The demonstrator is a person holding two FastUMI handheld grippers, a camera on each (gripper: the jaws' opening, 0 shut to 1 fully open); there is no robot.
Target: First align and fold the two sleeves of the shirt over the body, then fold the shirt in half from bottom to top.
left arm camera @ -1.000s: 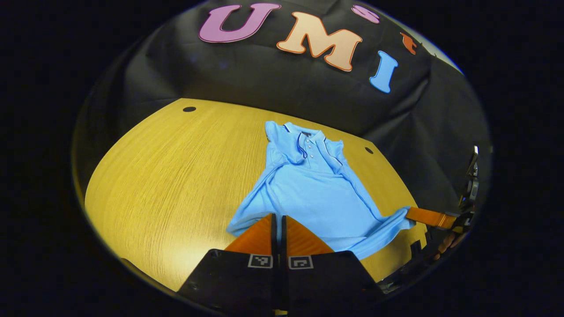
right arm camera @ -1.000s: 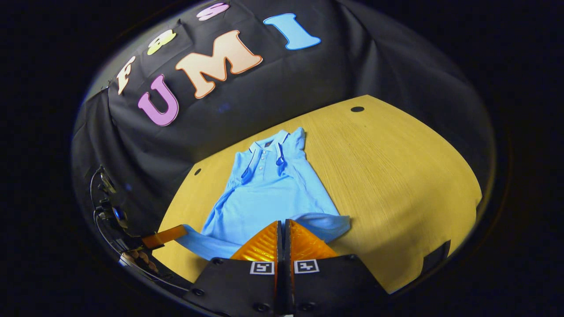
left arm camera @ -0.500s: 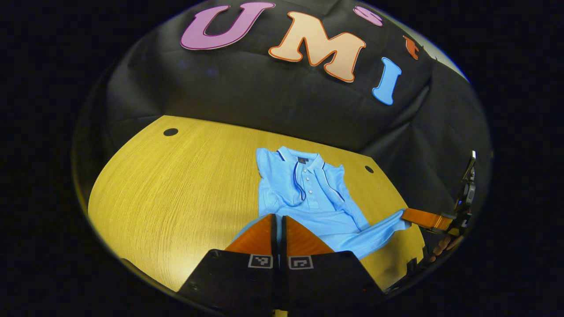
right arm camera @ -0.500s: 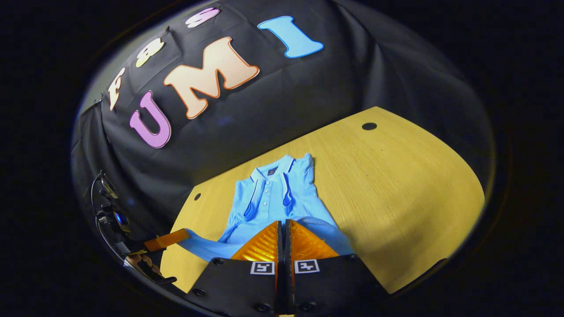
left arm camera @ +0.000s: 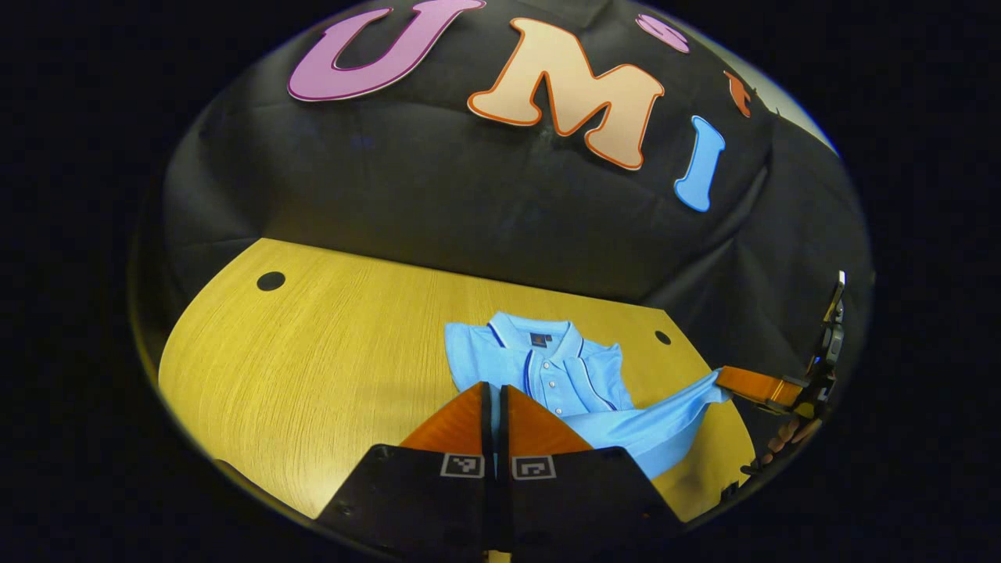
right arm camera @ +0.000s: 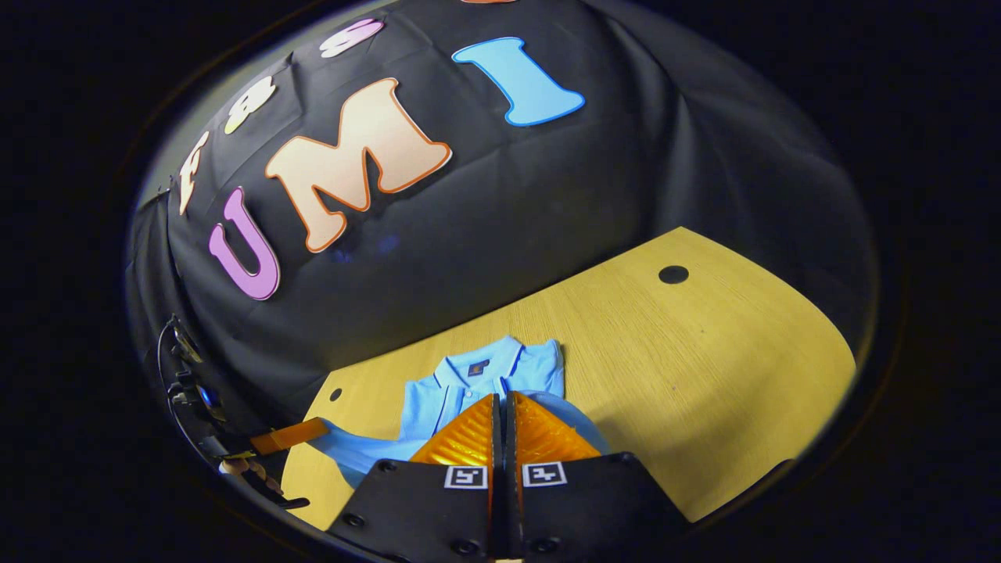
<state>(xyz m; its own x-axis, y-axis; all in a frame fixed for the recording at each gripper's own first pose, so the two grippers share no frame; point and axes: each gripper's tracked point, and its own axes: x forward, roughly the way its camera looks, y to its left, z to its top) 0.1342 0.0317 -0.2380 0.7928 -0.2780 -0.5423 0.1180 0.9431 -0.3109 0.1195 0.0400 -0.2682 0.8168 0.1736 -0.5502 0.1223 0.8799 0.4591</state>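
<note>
On the wooden tabletop (left arm camera: 328, 344) the blue shirt (left arm camera: 547, 371) lies collar-far, sleeves already folded in. Both the left gripper (left arm camera: 493, 391) and right gripper (right arm camera: 502, 403) are pinched closed on its hem, raised toward the collar: the bottom-to-top fold is in hand. Next, lay the hem level at the shoulders and release. Left gripper view shows the hem stretched across to the other gripper.

Left gripper view: low over table (left arm camera: 328, 367), facing booth wall, shirt (left arm camera: 547, 375) close at lower centre, right gripper (left arm camera: 723, 381) at right edge. Right gripper view: similar height, same shirt (right arm camera: 477, 383), left gripper (right arm camera: 317, 428) at lower left.
</note>
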